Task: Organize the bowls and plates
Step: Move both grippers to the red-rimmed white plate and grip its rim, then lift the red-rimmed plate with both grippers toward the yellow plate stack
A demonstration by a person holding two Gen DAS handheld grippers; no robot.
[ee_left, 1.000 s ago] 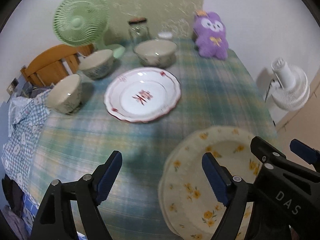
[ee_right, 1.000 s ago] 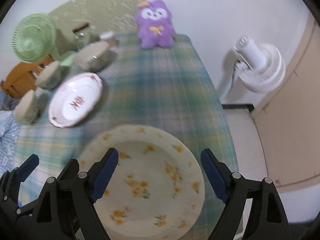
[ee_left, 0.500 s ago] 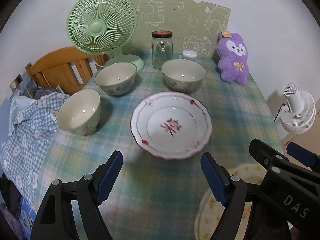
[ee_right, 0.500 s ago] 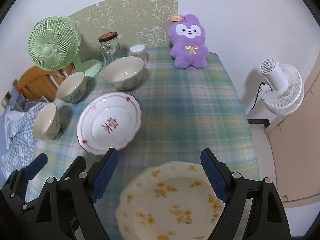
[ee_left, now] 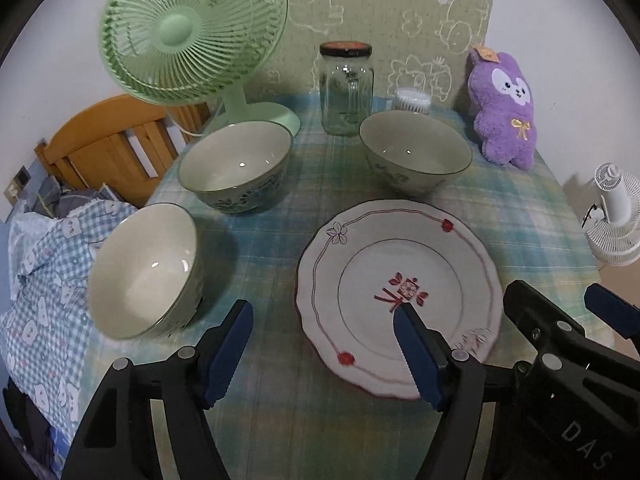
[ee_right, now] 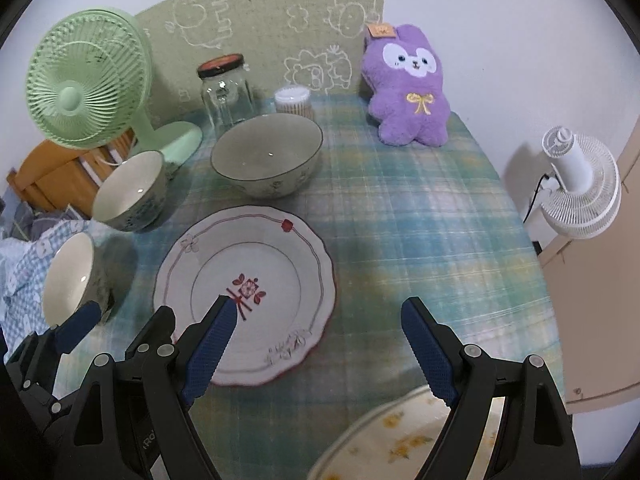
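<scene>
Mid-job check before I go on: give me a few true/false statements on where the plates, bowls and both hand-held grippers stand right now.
1. Three bowls stand on the table, none stacked. True: the left bowl, the middle bowl and the right bowl sit apart.
2. The red-patterned plate is inside a bowl. False: it lies flat on the tablecloth.
3. The left hand-held gripper is shut on the plate. False: its jaws are open and hold nothing.
4. The right hand-held gripper is open and empty. True.
5. The yellow-flower plate is stacked on the red-patterned plate. False: it lies apart, at the near table edge.
</scene>
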